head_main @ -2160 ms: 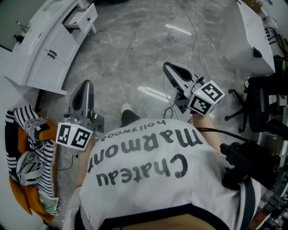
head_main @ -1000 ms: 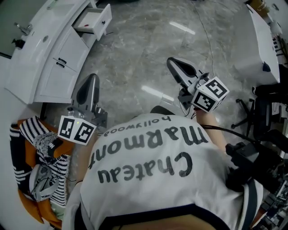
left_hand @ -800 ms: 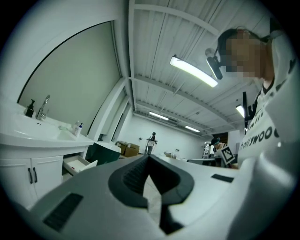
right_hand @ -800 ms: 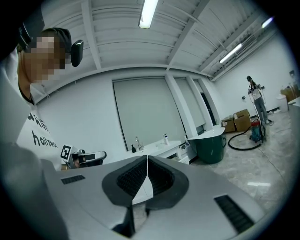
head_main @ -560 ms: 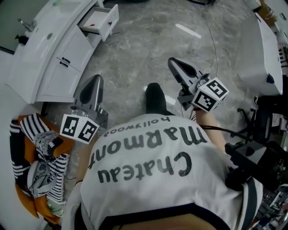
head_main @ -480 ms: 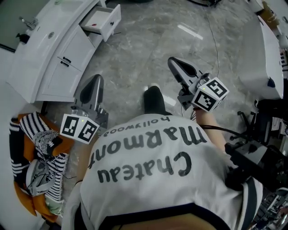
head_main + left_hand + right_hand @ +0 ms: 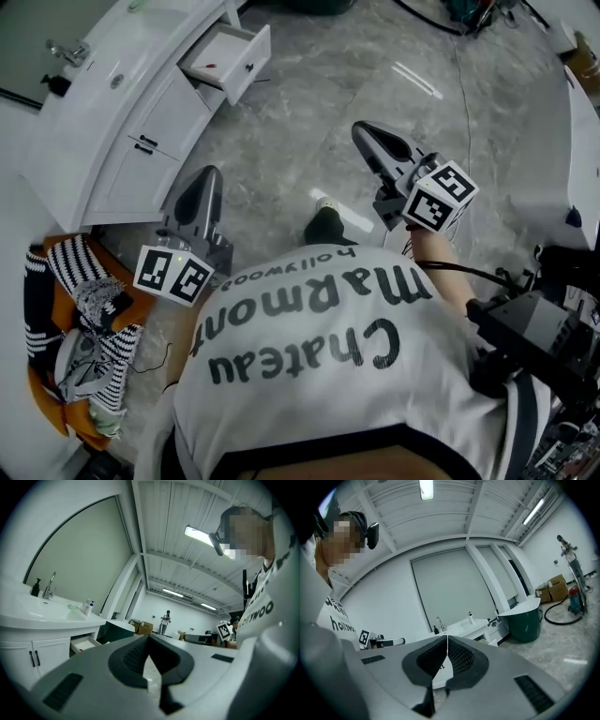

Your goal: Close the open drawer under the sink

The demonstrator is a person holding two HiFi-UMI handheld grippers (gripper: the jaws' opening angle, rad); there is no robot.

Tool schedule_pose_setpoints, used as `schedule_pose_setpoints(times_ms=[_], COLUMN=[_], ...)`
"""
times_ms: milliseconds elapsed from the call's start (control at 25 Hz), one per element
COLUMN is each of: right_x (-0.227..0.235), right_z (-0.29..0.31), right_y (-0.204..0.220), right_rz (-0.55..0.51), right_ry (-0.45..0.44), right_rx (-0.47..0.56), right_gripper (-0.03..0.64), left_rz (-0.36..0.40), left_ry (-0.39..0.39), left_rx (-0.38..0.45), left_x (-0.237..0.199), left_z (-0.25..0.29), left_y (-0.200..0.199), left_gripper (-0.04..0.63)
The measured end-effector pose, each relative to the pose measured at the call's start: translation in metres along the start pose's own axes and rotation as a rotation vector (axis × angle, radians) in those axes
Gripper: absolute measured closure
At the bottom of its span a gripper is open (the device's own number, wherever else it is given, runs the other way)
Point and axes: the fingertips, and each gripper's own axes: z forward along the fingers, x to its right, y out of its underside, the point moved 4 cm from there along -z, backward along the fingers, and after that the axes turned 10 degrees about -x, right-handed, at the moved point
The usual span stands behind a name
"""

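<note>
Head view, with the sink (image 7: 117, 80) as the mark. Below it, at the far left, a heap of striped clothes (image 7: 84, 319) lies on the floor (image 7: 309, 112). The sink sits in a white counter (image 7: 70, 141) at the upper left, with a tap (image 7: 64, 49) at its back edge and two shut doors (image 7: 173, 112) beneath. Just right of the sink, at the cabinet's end, the drawer (image 7: 230, 58) stands pulled out and open.

Below and right of the sink, well apart from the drawer, the left hand-held gripper (image 7: 208, 176) points toward the cabinet. Its jaws are pressed together with nothing between them. Farther right of the sink, a shoe (image 7: 326, 223) rests on the grey marbled floor. Farthest right of the sink, the right hand-held gripper (image 7: 364, 133) is also closed tight and empty, and likewise well apart from the drawer.
</note>
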Motion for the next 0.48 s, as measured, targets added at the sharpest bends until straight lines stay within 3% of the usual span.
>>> schedule_pose_setpoints(times_ms=[280,480], right_x=[-0.001,-0.001], right_z=[-0.002,0.0], right_y=[-0.007,-0.01], right_rz=[-0.051,-0.077], right_ry=[-0.01,-0.035], right_rx=[-0.008,-0.017], right_gripper=[0.604,0.604], left_rz=[-0.001,-0.04], left_ry=[-0.019,-0.089], left_rx=[0.036,0.059], left_x=[-0.012,-0.028], left_z=[-0.003,-0.016], left_y=[0.003,0.008], left_gripper=[0.586,0.586])
